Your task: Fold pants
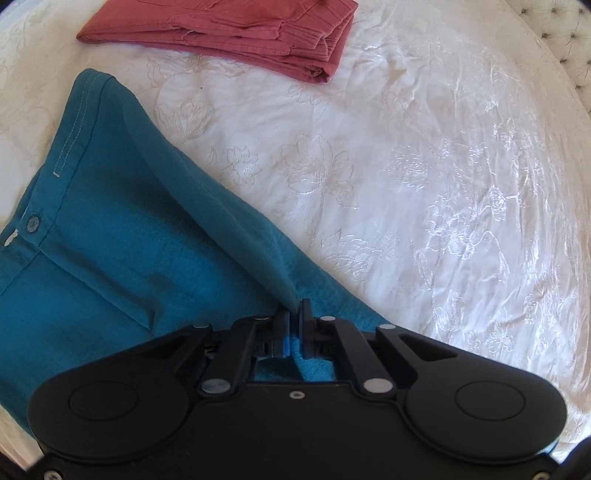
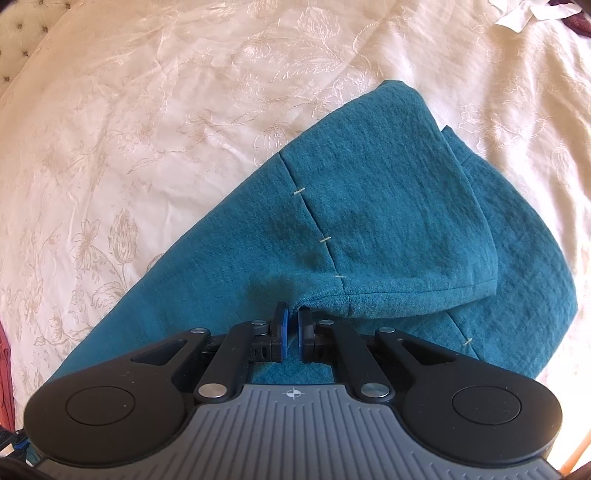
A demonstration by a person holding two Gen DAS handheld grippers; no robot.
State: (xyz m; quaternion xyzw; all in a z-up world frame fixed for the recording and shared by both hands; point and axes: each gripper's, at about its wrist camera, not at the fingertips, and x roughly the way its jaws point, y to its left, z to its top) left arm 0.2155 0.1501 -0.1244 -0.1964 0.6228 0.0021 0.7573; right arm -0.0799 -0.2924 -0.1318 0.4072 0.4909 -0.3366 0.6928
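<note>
No legible writing or brand is seen. Two garments are counted on the bedspread [image 1: 406,155]: teal pants [image 1: 110,258] spread in front, red pants [image 1: 229,33] folded beyond. One button [image 1: 34,222] is noted at the teal waistband. Left gripper [image 1: 295,314] is clamped on a teal fold; right gripper [image 2: 293,317] likewise.

A home bedroom: embroidered bedspread [image 1: 406,166], tufted headboard [image 1: 565,33], folded red garment [image 1: 229,33].
</note>
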